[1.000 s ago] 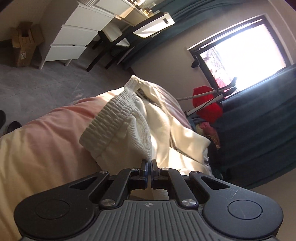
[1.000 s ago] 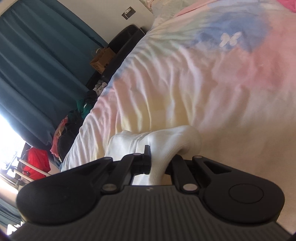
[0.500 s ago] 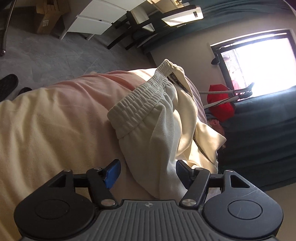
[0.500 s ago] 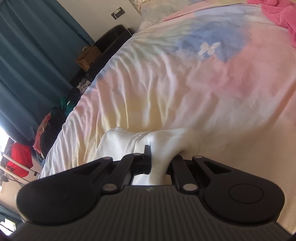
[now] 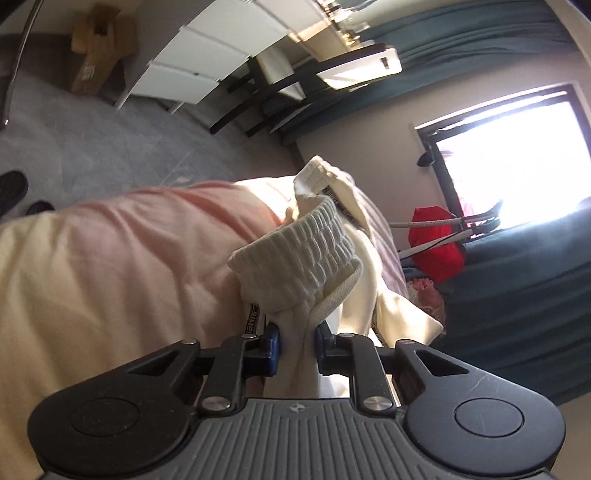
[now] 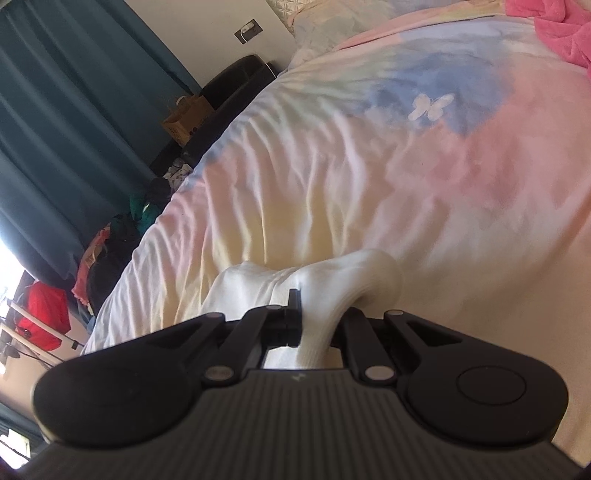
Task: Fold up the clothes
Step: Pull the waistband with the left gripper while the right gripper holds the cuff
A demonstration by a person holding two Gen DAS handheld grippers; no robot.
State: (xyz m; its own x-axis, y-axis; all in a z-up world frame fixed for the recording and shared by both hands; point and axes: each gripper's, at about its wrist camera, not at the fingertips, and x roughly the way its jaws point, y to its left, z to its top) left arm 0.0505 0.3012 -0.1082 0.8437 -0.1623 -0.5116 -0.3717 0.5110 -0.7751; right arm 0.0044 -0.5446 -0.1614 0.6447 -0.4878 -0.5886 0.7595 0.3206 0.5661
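Cream-white sweatpants (image 5: 306,254) with a ribbed elastic waistband and a drawstring lie bunched on the pastel tie-dye bedcover (image 5: 110,258). My left gripper (image 5: 297,339) is shut on a fold of them just below the waistband. In the right wrist view my right gripper (image 6: 319,325) is shut on another thick fold of the same white sweatpants (image 6: 354,273), which arch up from the bedcover (image 6: 369,177).
White drawers (image 5: 207,62), black chairs (image 5: 266,107) and a cardboard box (image 5: 96,51) stand on the grey floor beyond the bed. A red item (image 5: 436,240) hangs by the window. A pink blanket (image 6: 554,29) lies at the bed's far corner. Clothes are piled by the teal curtain (image 6: 122,229).
My left gripper opened half a second ago, moved up to the fabric below the waistband, and has shut on it. The right gripper kept its hold and shifted slightly.
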